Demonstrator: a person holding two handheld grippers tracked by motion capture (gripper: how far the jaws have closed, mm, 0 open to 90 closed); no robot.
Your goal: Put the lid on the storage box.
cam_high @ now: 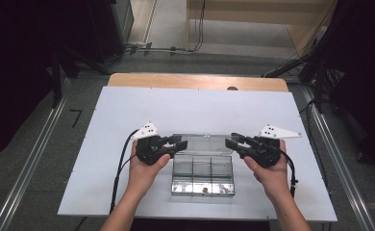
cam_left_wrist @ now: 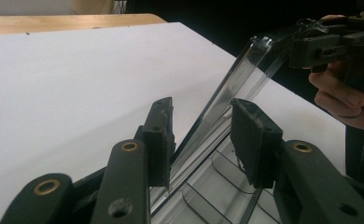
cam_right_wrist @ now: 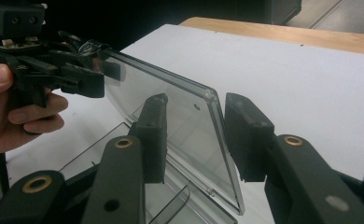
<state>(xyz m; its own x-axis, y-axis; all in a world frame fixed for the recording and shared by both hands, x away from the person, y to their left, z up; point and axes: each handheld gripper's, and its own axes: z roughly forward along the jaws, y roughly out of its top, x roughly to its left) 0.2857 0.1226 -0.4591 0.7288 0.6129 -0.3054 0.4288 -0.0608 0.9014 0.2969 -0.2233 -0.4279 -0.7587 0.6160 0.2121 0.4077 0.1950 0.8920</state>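
Note:
A clear plastic compartment box point(cam_high: 203, 175) lies on the white table top near the front edge. Its see-through lid point(cam_high: 202, 143) stands tilted up at the back. My left gripper point(cam_high: 181, 143) reaches in from the left and straddles the lid's left edge point(cam_left_wrist: 236, 79); a gap shows beside the right pad point(cam_left_wrist: 252, 135), so it is open. My right gripper point(cam_high: 230, 142) comes from the right, and the lid's right edge point(cam_right_wrist: 217, 121) runs between its pads without being pinched. A tiny brownish item point(cam_high: 205, 190) sits in a front compartment.
The white board point(cam_high: 128, 120) stretches wide to the left, right and back of the box. A wooden table edge point(cam_high: 195, 81) shows behind it. Metal floor rails point(cam_high: 27, 168) and dark stands flank the table. Cables trail from both grippers.

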